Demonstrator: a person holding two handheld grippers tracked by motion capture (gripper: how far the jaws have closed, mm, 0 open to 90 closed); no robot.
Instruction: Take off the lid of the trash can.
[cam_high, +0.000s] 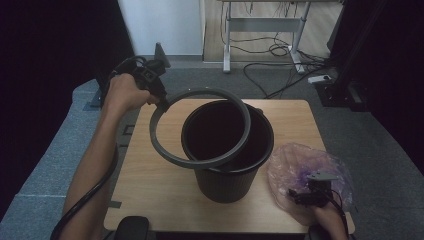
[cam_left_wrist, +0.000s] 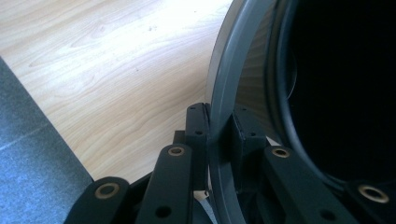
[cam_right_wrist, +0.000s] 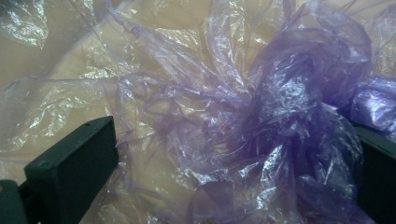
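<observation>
A grey plastic ring (cam_high: 165, 150), the loose rim of a waste bin, hung tilted over the black bin (cam_high: 227, 175) that stood near the middle of the wooden table (cam_high: 150, 190). The ring's right arc lay across the bin's mouth, while its left arc stood out beyond the bin's wall above bare tabletop. No brand, label or lettering could be read on the ring or the bin, whose lower wall was finely ribbed.

The left gripper (cam_high: 161, 100) held the ring at its upper left edge, above the far left corner of the table. In the left gripper view its jaws were clamped tight on the ring's (cam_left_wrist: 224, 93) thin wall, one pad on each face, with pale wood to the left and the bin's (cam_left_wrist: 345, 93) dark inside to the right. The left hand (cam_high: 125, 92) wrapped the gripper's body and a black cable trailed down along the forearm.

On the right edge of the table, just beside the bin, lay a crumpled, see-through purple plastic bag (cam_high: 300, 160). The right gripper (cam_high: 306, 197) rested low over its near part. In the right gripper view the jaws stood wide apart, with the bag's (cam_right_wrist: 280, 121) bunched film between them, neither pad pressing on it. The film carried no print.

Beyond the table lay grey carpet (cam_high: 390, 150), cables and the white legs of a desk (cam_high: 227, 45).
</observation>
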